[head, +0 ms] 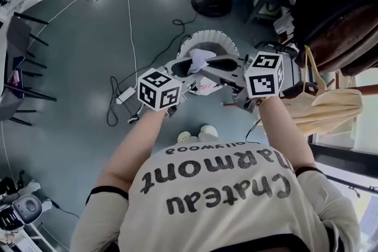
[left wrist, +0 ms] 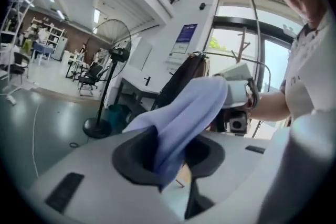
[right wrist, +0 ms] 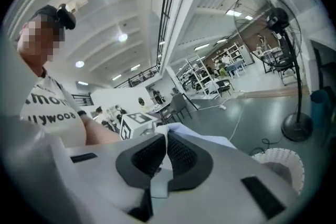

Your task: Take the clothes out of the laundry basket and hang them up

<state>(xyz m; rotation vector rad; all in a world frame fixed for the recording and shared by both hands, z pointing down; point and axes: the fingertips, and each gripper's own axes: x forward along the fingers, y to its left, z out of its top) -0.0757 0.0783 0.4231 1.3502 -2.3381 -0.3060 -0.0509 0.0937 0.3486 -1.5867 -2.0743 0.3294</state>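
Note:
A pale blue cloth [head: 199, 59] hangs stretched between my two grippers, above the white laundry basket [head: 210, 38] on the floor. My right gripper [right wrist: 165, 155] is shut on one edge of the cloth [right wrist: 205, 139], with a thin fold pinched between its ribbed pads. My left gripper [left wrist: 170, 157] is lower; the cloth [left wrist: 184, 113] runs down through its jaws, touching the left pad, while a dark gap shows beside the right pad. From the left gripper view the right gripper [left wrist: 239, 94] appears at the cloth's upper end. The basket [right wrist: 281, 162] sits low right in the right gripper view.
A pedestal fan [head: 211, 2] stands beyond the basket. Cables and a power strip [head: 125, 94] lie on the floor at left. Dark brown garments [head: 336, 15] and a beige one [head: 325, 106] hang at right. Chairs and desks line the far edges.

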